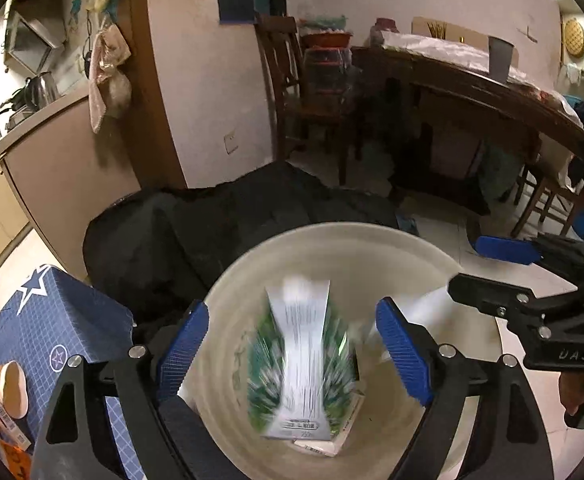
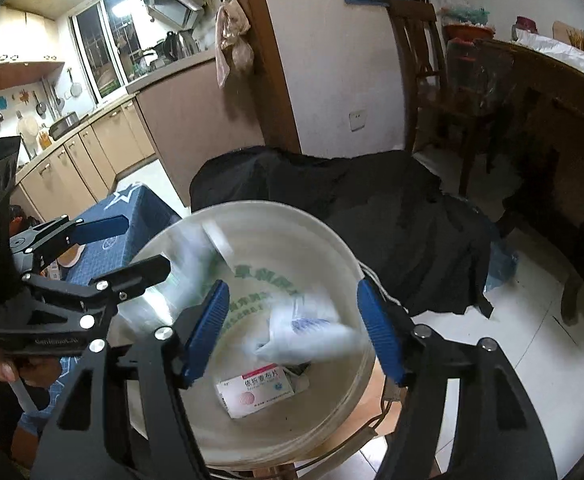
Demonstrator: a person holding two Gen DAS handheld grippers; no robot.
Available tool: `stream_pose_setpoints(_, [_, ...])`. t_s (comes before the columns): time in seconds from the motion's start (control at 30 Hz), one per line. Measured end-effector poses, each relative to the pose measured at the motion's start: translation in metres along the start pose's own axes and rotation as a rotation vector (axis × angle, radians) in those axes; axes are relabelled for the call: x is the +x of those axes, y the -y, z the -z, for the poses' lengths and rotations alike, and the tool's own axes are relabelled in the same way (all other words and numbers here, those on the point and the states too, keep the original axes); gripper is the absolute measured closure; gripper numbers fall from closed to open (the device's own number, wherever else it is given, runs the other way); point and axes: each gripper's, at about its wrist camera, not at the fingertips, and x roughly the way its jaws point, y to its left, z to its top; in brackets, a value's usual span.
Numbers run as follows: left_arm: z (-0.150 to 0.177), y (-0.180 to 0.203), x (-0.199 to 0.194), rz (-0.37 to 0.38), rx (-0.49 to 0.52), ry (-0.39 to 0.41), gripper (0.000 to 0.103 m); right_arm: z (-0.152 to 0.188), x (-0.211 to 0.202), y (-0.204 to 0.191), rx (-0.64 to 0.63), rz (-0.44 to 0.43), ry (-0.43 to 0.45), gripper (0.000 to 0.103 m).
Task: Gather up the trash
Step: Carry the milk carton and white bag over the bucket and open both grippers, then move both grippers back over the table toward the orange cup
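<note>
Kitchen-dining room, tiled floor (image 2: 503, 320). White bucket (image 1: 371, 240) below both grippers. Left gripper (image 1: 292, 344) fingers spread, nothing between pads; green-white carton (image 1: 305, 364), blurred, inside bucket. Right gripper (image 2: 292, 328) fingers spread, empty; white plastic wrapper (image 2: 311, 340) blurred above pink-white medicine box (image 2: 256, 394) on bucket bottom. Black cloth (image 2: 391, 220) behind bucket; blue star box (image 1: 52, 320) beside it.

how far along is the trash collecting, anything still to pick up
Done: a pink and white medicine box already lies at the bottom of the white bucket. In hand: nothing. Both the left claw and right claw are open over the bucket, with a green and white carton and white packet blurred inside it. Left: no other trash shows.
</note>
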Motion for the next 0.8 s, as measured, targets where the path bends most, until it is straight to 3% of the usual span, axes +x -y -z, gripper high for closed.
stream_pose_setpoints(0.47, [0.009,-0.005,-0.015,-0.037,-0.005,0.013,0.017,0.003,-0.008,0.005,0.014,0.016,0.005,0.039])
stream_pose_setpoints(0.8, [0.026,-0.008,-0.036,-0.084,0.008,0.028,0.017,0.000,-0.019,-0.018,-0.017,-0.007,0.029,0.039])
